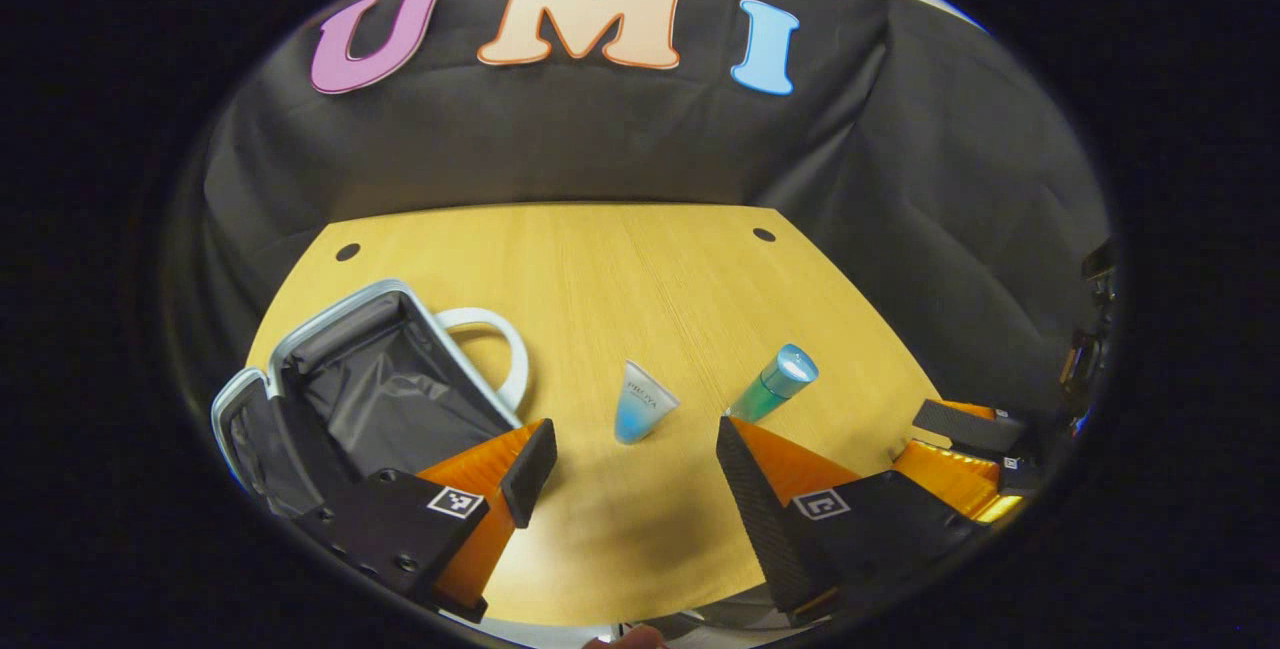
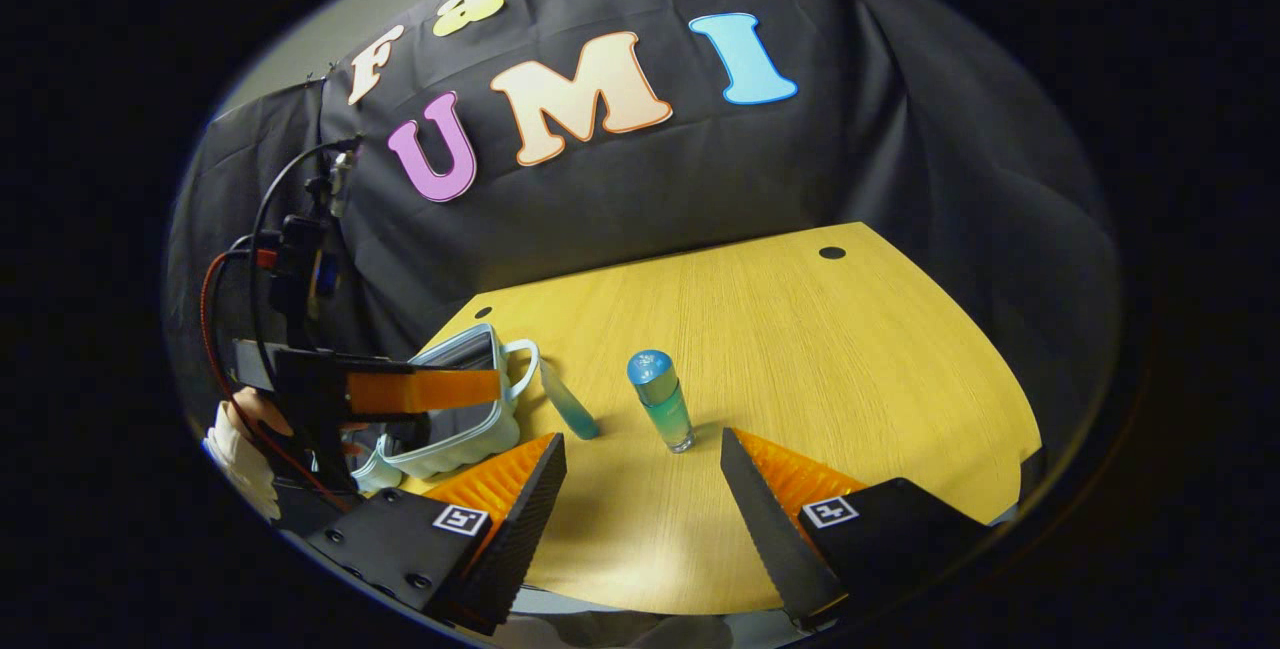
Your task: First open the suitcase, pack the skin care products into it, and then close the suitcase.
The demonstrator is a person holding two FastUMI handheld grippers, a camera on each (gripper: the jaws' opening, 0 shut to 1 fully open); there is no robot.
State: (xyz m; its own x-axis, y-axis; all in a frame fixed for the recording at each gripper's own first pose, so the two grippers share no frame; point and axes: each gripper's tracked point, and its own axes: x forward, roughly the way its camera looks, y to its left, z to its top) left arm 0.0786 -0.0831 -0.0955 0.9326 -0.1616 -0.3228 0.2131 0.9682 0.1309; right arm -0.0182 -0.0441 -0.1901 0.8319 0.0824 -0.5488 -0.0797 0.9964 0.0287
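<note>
The small suitcase (image 1: 370, 389) lies open at the table's left, showing dark lining, a pale shell and a white handle (image 1: 495, 349). A blue-and-white tube (image 1: 640, 404) stands on the wood just beyond my left gripper (image 1: 635, 469), which is open and holds nothing. A teal bottle (image 1: 775, 384) with a blue cap stands to the tube's right. In the right gripper view the bottle (image 2: 662, 404) stands upright just ahead of my open, empty right gripper (image 2: 645, 474), with the tube (image 2: 570, 401) and the suitcase (image 2: 460, 409) to its left.
The yellow wooden table (image 1: 640, 269) has two cable holes near its far edge. The black cloth wall hangs close behind it. In the right gripper view, a gloved hand (image 2: 240, 439) holds the left gripper by the suitcase, with cables above it. Bare wood (image 2: 850, 349) lies right of the bottle.
</note>
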